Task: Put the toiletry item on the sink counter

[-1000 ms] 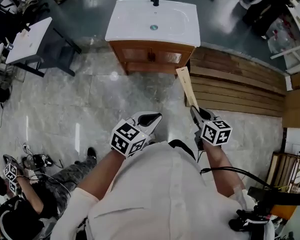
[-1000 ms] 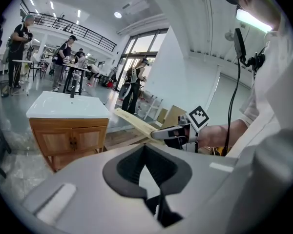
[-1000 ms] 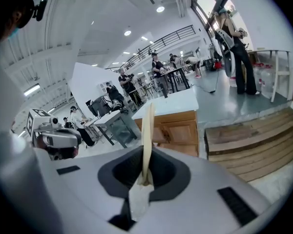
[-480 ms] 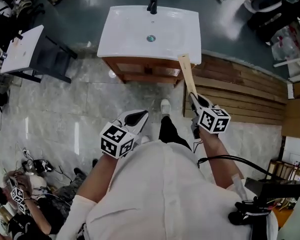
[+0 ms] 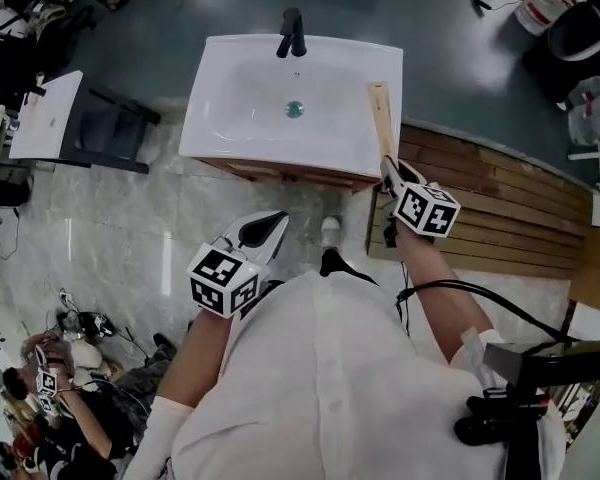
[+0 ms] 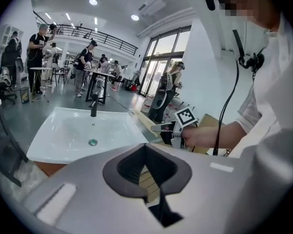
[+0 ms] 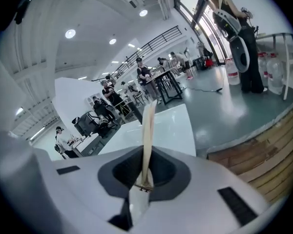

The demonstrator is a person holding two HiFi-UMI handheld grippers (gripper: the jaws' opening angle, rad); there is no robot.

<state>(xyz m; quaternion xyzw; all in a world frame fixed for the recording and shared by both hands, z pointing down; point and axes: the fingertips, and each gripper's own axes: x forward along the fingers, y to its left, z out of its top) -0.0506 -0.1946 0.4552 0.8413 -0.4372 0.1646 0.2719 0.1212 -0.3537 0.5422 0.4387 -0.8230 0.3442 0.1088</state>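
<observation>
A long, flat beige toiletry item (image 5: 382, 118) sticks out forward from my right gripper (image 5: 390, 168), which is shut on its near end. Its far end lies over the right rim of the white sink counter (image 5: 220, 128); I cannot tell whether it touches. In the right gripper view the toiletry item (image 7: 148, 130) stands edge-on between the jaws of that gripper (image 7: 145, 182). My left gripper (image 5: 265, 226) hangs shut and empty in front of the sink, to the left. The left gripper view shows its closed jaws (image 6: 151, 194), the basin (image 6: 63, 130) and the right gripper (image 6: 158, 127).
A black faucet (image 5: 291, 34) stands at the sink's back edge, with a drain (image 5: 295, 109) in the bowl. The sink sits on a wooden cabinet (image 5: 280, 173). A wooden plank platform (image 5: 500, 198) lies to the right, a white table (image 5: 45, 113) to the left. A person (image 5: 50, 408) crouches at lower left.
The sink has come much closer in the head view. Both grippers have moved forward, and the toiletry item's tip has gone from in front of the cabinet to over the sink's right rim.
</observation>
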